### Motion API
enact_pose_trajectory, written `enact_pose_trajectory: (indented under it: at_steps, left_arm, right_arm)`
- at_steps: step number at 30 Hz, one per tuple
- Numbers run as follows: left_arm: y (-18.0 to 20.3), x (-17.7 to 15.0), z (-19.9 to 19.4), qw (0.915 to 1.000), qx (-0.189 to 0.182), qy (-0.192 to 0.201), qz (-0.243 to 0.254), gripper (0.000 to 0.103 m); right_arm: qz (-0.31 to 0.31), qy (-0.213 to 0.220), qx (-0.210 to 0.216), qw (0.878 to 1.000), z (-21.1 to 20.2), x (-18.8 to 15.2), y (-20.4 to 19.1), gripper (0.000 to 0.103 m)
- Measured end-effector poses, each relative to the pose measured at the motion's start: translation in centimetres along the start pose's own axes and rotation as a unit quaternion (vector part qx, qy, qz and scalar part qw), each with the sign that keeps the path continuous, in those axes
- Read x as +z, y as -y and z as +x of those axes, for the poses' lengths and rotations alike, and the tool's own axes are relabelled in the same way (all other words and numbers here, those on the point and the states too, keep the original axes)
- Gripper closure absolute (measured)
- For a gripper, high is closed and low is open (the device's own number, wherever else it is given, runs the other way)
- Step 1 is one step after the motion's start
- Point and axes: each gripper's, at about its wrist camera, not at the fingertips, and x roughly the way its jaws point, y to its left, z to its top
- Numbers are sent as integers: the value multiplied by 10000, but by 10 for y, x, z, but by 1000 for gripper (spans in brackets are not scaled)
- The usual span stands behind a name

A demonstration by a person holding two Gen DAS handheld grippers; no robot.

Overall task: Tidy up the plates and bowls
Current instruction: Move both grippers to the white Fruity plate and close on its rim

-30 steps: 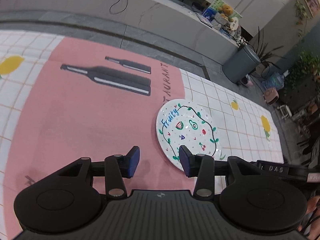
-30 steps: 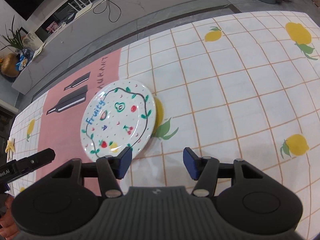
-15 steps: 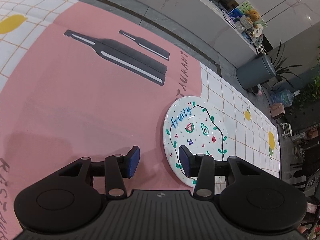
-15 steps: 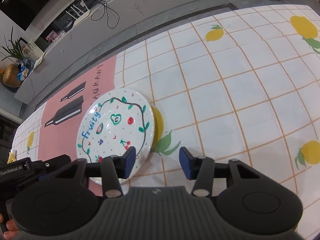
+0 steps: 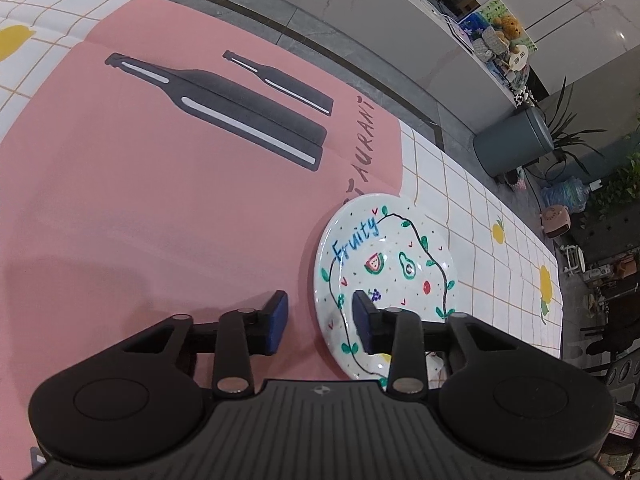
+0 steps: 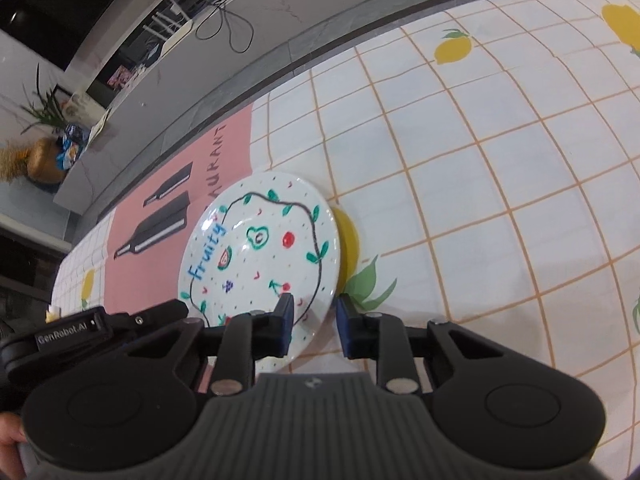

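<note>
Right wrist view: 1 plate [image 6: 260,248], 2 spread grippers, left gripper [image 5: 320,322], right gripper [image 6: 314,326]

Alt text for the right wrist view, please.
The open right gripper straddles the near rim of a white "Fruity" plate lying on a lemon-print tablecloth, one finger above the plate, one beside it. The left gripper shows at left.

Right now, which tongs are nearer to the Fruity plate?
It is close; the right looks marginally nearer. The right tongs straddle the plate rim, one finger over its face, one outside. The left tongs also bracket its opposite edge, open.
</note>
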Motion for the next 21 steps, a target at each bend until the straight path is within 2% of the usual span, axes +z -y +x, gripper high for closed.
enact_pose_trajectory:
  at_steps: [7, 8, 10, 11, 15, 21]
  left_arm:
    - [1, 4, 6, 9999, 116, 50, -103, 85]
    - [2, 4, 7, 9999, 94, 49, -77, 91]
    - [5, 3, 7, 9999, 115, 49, -36, 92]
    - [7, 3, 7, 9998, 164, 56, 21, 92]
    - [13, 2, 5, 9996, 269, 15, 123, 93]
    - [23, 1, -9, 9995, 217, 73, 227, 93]
  right_arm:
    - [299, 198, 65, 9993, 2, 7, 8, 82]
    - [310, 223, 73, 9992, 3, 8, 8, 84]
    - [264, 221, 18, 9994, 4, 8, 7, 93]
    - [226, 226, -41, 9995, 5, 8, 6, 95]
    - [129, 173, -21, 9998, 4, 9, 8, 95]
    - [158, 157, 128, 9997, -8, 10, 10, 95]
